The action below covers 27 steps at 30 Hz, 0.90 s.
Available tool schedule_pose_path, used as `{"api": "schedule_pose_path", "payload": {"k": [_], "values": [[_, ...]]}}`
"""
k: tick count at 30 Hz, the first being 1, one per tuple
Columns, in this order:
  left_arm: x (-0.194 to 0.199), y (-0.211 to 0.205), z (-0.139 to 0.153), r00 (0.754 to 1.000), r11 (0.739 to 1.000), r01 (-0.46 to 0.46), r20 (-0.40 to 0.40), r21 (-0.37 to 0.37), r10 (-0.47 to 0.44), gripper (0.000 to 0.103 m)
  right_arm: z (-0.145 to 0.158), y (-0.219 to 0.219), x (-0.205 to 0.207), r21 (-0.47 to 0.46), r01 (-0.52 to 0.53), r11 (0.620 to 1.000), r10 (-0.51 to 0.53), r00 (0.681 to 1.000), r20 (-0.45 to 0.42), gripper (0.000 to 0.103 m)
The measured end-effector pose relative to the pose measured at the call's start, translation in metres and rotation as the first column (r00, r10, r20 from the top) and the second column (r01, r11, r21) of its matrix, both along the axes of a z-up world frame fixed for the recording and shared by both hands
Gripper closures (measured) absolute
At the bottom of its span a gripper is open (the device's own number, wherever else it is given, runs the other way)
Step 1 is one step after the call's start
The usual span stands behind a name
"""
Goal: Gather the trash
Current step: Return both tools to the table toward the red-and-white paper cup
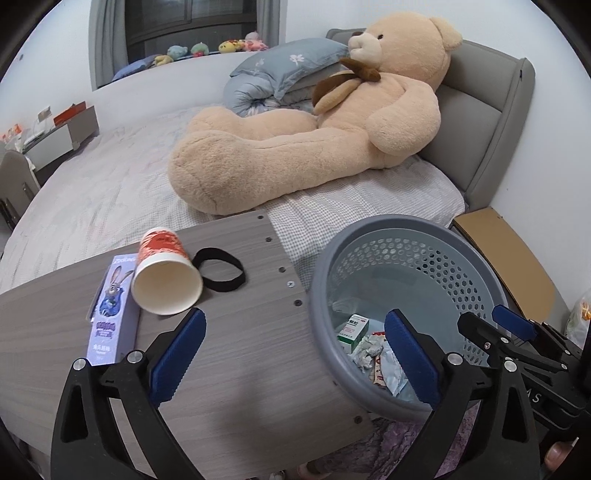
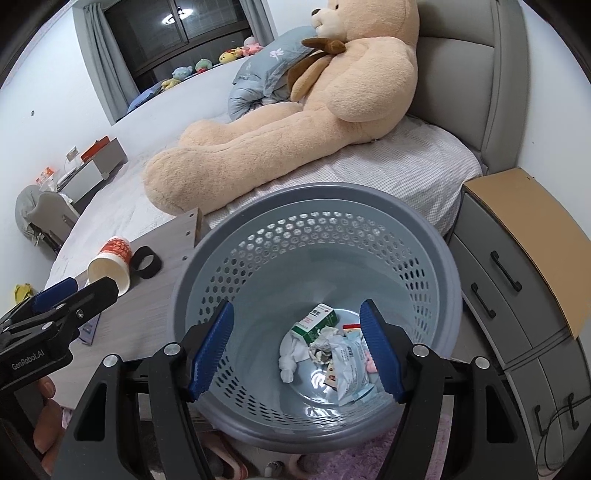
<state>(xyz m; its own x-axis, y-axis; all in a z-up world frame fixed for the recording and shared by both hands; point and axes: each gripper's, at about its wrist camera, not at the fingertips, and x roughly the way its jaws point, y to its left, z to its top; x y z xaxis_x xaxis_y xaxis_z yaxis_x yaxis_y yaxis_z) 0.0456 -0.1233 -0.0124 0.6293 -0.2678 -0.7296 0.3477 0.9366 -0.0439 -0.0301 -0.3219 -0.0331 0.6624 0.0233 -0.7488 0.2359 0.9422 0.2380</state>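
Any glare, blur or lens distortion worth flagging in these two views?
Left wrist view: sharp, strong fisheye bending of the table edge, dark corners. Right wrist view: sharp too, a glare patch on the basket floor, a lamp reflected in the window.

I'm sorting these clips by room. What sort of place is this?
A bedroom, most likely: a bed with a padded headboard, a big teddy bear and pillows on it.
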Motion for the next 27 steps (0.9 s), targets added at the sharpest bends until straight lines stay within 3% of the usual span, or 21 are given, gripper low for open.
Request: {"api": "schedule_pose_path", "payload": {"k": [13, 27], "values": [[0.0, 0.075, 0.0, 0.988, 0.989, -0.15, 0.025, -0.002, 0.15, 0.007, 0.009, 0.061, 0.019, -0.01, -0.109, 0.994, 0.11, 0.994, 0.016, 0.033], [0.011, 0.161, -0.012, 0.94, 0.94, -0.341, 0.019, 0.014, 0.341, 0.007, 0.013, 0.13, 0.065, -0.019, -0.255, 0.967, 0.256, 0.967, 0.019, 0.033]]}}
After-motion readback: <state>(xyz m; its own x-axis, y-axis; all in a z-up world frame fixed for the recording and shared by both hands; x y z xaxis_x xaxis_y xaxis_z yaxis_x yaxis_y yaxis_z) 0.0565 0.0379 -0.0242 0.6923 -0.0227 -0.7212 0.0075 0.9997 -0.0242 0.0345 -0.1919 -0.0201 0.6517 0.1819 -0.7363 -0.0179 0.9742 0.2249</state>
